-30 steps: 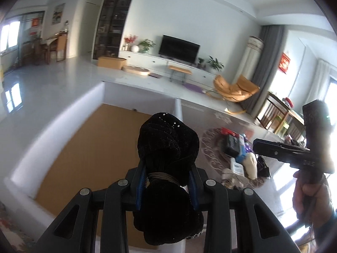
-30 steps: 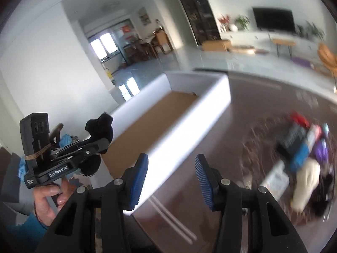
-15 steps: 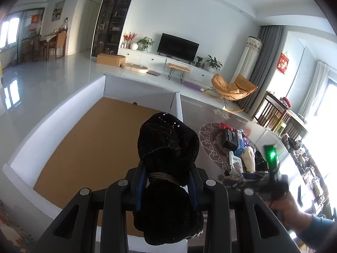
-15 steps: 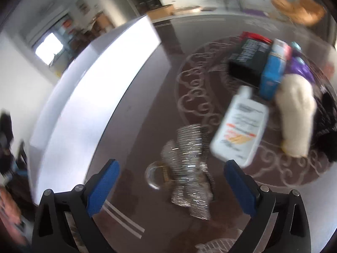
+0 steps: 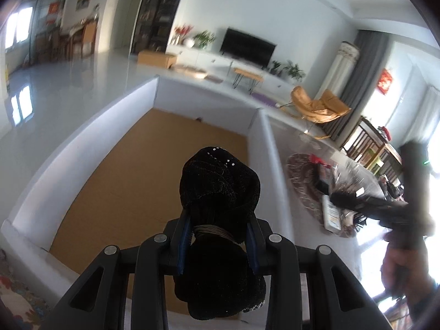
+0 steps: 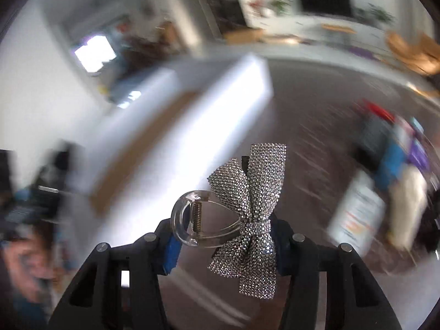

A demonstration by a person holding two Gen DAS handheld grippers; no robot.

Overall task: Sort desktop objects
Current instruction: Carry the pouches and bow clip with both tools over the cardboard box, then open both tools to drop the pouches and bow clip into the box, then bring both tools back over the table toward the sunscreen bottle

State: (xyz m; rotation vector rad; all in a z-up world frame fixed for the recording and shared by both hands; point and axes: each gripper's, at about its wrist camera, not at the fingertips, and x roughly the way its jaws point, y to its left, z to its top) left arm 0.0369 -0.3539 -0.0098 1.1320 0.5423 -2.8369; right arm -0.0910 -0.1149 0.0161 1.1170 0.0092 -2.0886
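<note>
Both grippers tilt downward. The left gripper point(image 5: 217, 243) clamps a black beaded hair bow point(image 5: 219, 192) over the white box point(image 5: 82, 140) (brown floor). The right gripper point(image 6: 224, 243), jaws just closing, grips a rhinestone bow hair clip point(image 6: 247, 214) above the table point(image 6: 316, 126).

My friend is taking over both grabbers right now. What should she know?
Left gripper: shut on the black bow, held over the white box.
Right gripper: jaws have just closed on the sparkly bow clip, lifted off the table.
Done: two items picked up; the box's brown floor shows nothing in it.
Left: drop both in, then sort the pile on the table: bottle, dark box, blue pack, cream item.
</note>
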